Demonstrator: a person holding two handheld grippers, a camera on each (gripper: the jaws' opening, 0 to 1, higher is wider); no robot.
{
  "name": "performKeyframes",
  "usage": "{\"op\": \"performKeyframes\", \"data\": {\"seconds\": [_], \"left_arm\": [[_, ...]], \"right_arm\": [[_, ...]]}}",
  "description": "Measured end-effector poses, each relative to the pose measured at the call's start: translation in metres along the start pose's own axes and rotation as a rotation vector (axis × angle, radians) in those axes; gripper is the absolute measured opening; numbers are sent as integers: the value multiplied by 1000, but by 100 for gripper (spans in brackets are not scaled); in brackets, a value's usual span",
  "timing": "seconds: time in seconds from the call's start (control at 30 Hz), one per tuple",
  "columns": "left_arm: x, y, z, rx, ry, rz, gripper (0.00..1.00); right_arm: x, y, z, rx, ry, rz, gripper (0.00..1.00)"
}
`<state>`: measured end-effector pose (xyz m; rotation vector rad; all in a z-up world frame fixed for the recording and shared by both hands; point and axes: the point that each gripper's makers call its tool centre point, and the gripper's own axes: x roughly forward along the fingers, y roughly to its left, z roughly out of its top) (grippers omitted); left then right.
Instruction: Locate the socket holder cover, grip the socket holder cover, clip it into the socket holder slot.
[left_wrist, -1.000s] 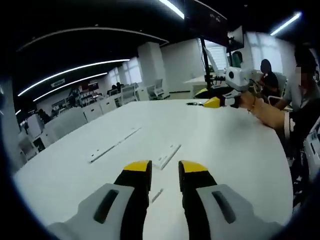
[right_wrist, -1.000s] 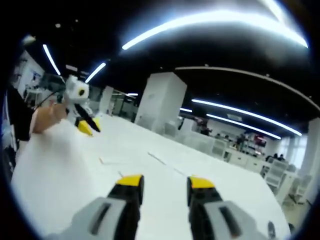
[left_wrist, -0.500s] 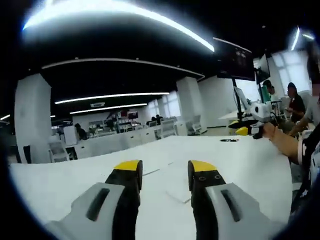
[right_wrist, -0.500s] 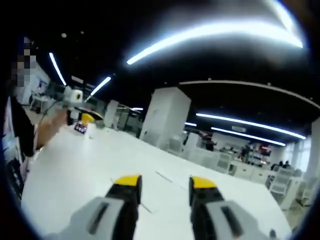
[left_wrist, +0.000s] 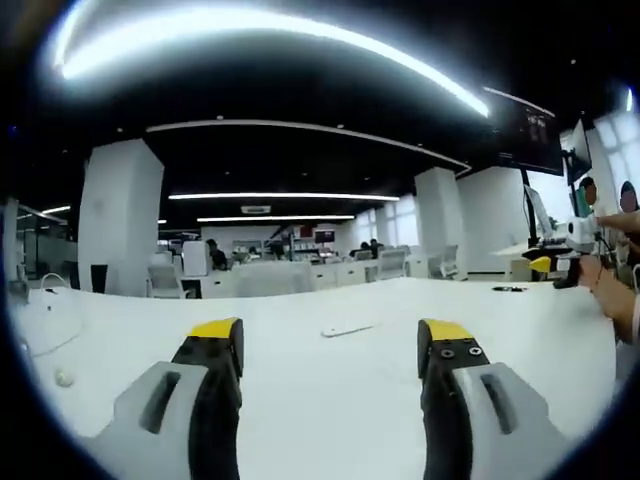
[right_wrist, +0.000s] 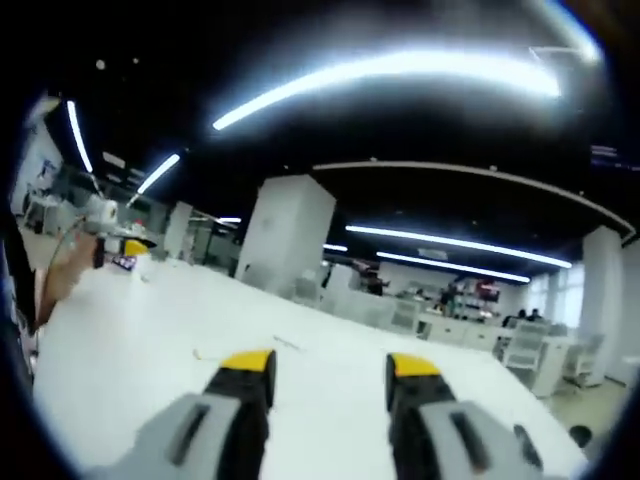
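My left tongs (left_wrist: 330, 345) stand wide apart over the white desk (left_wrist: 300, 400), with nothing between the yellow-tipped jaws. In the left gripper view they hang above the near part of the desk, and beyond the gap a small flat white strip (left_wrist: 347, 329), which I take to be the socket holder cover, lies alone on the desk toward its far edge, well apart from the jaws. Off at the desk's right side I can see my right tongs (left_wrist: 548, 265) held up in a hand (left_wrist: 612, 300), small and a bit blurred; past them sit a couple of people and a dark screen (left_wrist: 525, 130) on a stand.

My right tongs (right_wrist: 330, 362) are also parted, empty, above the desk (right_wrist: 130, 340). In the right gripper view a thin long strip (right_wrist: 285, 343) lies on the desk just beyond the jaws, and a second faint piece (right_wrist: 205, 355) lies to the left of the left jaw; both are too small for me to tell what they are. Over toward the left edge of the desk my left tongs (right_wrist: 125, 245) show in a hand (right_wrist: 65, 275). Behind it all are white pillars (right_wrist: 285, 235), rows of office chairs and long ceiling lights (right_wrist: 390, 70).
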<state>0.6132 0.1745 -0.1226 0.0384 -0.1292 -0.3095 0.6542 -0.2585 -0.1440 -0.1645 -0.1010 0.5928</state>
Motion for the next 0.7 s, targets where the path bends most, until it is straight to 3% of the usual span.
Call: {"op": "performKeyframes", "data": {"seconds": [0.2,0.27,0.7], "left_arm": [[3,16,-19,10,63,46,78],[4,18,-19,4,59,57,81],[10,14,-20,-25,48,44,81]], "right_arm": [[5,-16,-19,56,51,-53,59],[5,-19,-19,87,40,-61,60],[4,-25,-17,73,19,-76,60]]}}
